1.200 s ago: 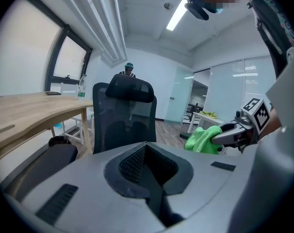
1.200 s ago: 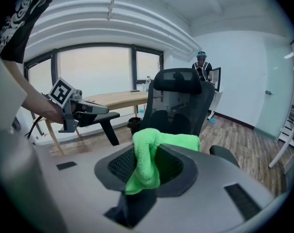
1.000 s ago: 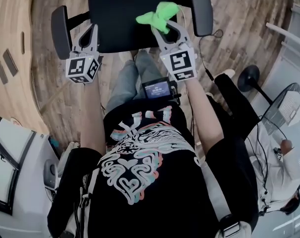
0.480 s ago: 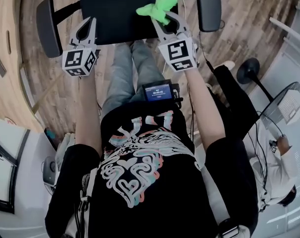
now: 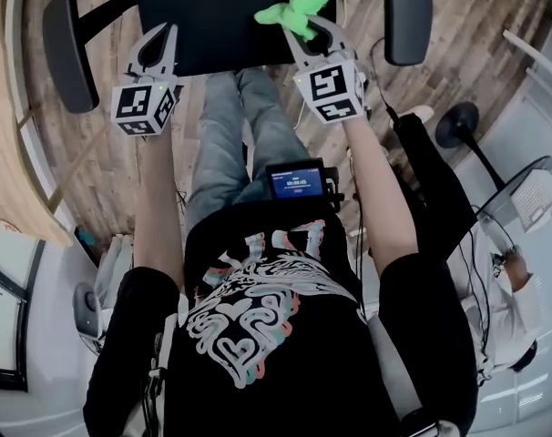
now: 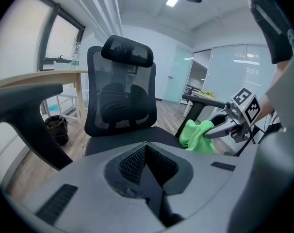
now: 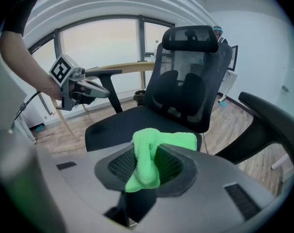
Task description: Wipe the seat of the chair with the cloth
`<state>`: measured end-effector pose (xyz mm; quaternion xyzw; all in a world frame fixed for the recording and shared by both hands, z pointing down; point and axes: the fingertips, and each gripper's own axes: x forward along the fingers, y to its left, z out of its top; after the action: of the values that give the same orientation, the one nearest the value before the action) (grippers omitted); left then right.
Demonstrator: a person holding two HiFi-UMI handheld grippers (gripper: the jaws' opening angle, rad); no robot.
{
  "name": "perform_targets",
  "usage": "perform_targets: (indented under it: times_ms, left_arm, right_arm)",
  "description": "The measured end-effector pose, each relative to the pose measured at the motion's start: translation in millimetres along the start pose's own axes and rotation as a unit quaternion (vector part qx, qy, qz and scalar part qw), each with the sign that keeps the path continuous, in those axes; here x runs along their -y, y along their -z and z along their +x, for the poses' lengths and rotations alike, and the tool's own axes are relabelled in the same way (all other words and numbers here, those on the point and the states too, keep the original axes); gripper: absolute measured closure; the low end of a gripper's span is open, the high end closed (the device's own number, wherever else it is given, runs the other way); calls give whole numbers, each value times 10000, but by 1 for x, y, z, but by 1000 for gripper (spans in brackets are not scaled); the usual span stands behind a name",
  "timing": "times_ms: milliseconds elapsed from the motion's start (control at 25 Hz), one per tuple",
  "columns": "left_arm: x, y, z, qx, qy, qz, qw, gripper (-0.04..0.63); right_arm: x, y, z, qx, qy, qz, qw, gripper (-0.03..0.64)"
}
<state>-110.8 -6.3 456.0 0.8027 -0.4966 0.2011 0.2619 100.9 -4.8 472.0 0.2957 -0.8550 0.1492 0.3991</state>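
Observation:
The black office chair's seat (image 5: pixel 212 16) fills the top of the head view. My right gripper (image 5: pixel 305 27) is shut on a bright green cloth (image 5: pixel 294 9), which hangs bunched over the seat's front right part. In the right gripper view the cloth (image 7: pixel 147 161) sits pinched between the jaws, with the seat (image 7: pixel 132 125) just beyond. My left gripper (image 5: pixel 159 36) hovers at the seat's front left edge, jaws shut on nothing. From the left gripper view I see the seat (image 6: pixel 132 137), the cloth (image 6: pixel 198 135) and the right gripper (image 6: pixel 220 130).
Armrests flank the seat on the left (image 5: pixel 65 48) and right (image 5: pixel 408 12). A wooden desk (image 5: pixel 3 153) runs along the left, with a dark bin (image 6: pixel 55 130) beneath it. A round black stand base (image 5: pixel 458 139) and a seated person (image 5: pixel 522 280) are to the right.
The head view has shifted, so the chair now sits higher and wider in frame. Both grippers keep their places at the seat's front edge; the cloth stays in the right gripper.

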Motion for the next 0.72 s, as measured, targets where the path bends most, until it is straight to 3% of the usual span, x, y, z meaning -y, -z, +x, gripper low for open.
perform_targets:
  times_ms: [400, 600, 720]
  left_arm:
    - [-9, 31, 23, -111, 63, -231, 9997, 597]
    - [-6, 26, 32, -1, 118, -36, 9999, 597]
    - [-9, 35, 40, -89, 79, -153, 9998, 597]
  right_arm:
    - [1, 21, 33, -190, -46, 55, 9998, 512]
    - [3, 36, 51, -254, -38, 45, 9997, 512]
    - [5, 46, 62, -318, -25, 75, 9995, 512]
